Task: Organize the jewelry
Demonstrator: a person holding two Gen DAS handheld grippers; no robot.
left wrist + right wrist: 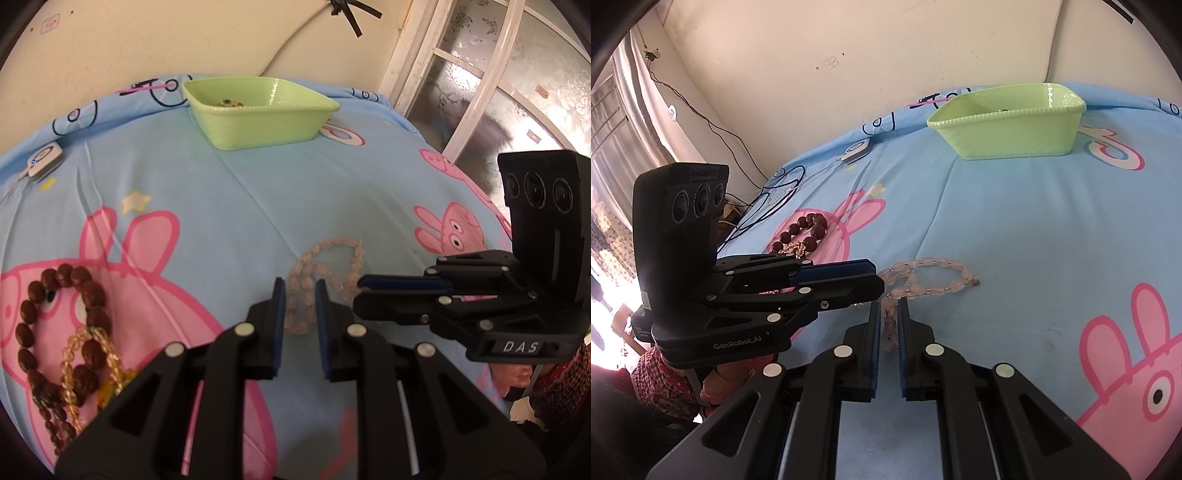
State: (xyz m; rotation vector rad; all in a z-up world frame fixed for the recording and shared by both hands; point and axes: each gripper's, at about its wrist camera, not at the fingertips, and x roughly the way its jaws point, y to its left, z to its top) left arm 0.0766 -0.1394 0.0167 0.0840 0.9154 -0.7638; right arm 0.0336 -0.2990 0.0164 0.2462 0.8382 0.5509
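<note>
Bedroom scene, seen along two pairs of black tongs with blue pads, held above a light blue bedsheet [207,206] printed with pink cartoon pigs.

Near the middle of the bed, closer to the near edge: a pale pink beaded necklace [325,245], lying loose in a loop with a tail of beads trailing toward the cameras.

Left gripper [300,284]: pointed down over that tail, pads parted by a narrow gap, beads visible through the gap, nothing seen pressed between the pads.

Right gripper [886,306]: clenched to its tightest, only a thin slit left between the pads, tail of the necklace showing in that slit. Impossible to tell whether pinched or merely lying beneath. Tips of both tools close together, just beside the necklace, one from each side.

At the far edge of the bed, against a cream wall: a light green rectangular plastic basket [258,125], with a few tiny coloured beads [231,102] on its floor.

Toward the left edge: a bracelet of large dark brown round beads [26,332], tangled with a strand of clear amber beads [74,350], well apart from the necklace.

Near the far left corner: a small white device on a cable [44,160].

Behind the left tool, in the right wrist view: a person's hand [720,380] and a red checked sleeve [653,373].
</note>
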